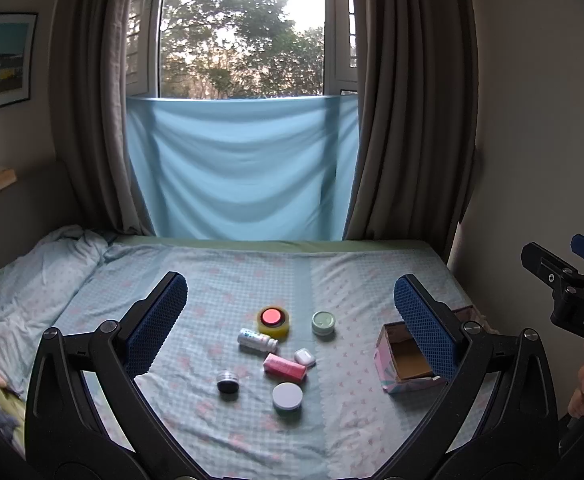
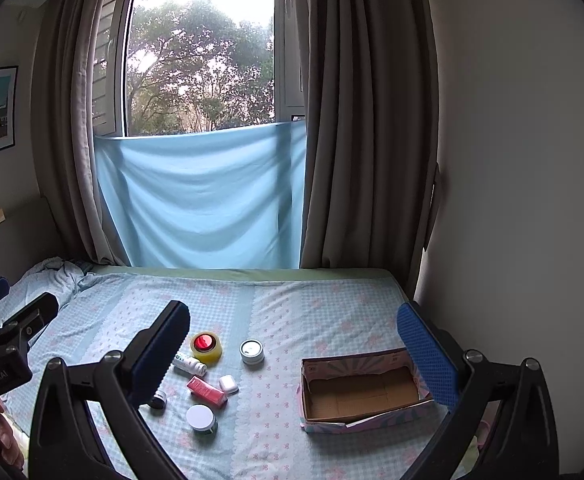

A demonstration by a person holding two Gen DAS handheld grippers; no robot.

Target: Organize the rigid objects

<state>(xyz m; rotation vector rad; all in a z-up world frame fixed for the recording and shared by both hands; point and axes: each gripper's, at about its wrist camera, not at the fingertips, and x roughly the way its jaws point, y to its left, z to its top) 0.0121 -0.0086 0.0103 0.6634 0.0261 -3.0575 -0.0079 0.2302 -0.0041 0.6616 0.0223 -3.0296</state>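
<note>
**A bed with small things on it**

The bed [image 2: 331, 304] has a blue checked sheet. On it lie a tape roll [image 2: 206, 347], a small tin [image 2: 252, 351], a white bottle [image 2: 189, 363], a pink tube [image 2: 207, 391], a white case [image 2: 228, 384], a black jar [image 2: 158, 399] and a white-lid jar [image 2: 201, 419]. An open box [image 2: 361, 394] sits well apart from them. A crumpled blanket [image 1: 32, 276] lies at one end.

Right claw [image 2: 293, 344] wide apart, above bed [image 2: 315, 304]; cardboard box [image 2: 361, 394] (nothing inside) w/ jars nearby.
</note>
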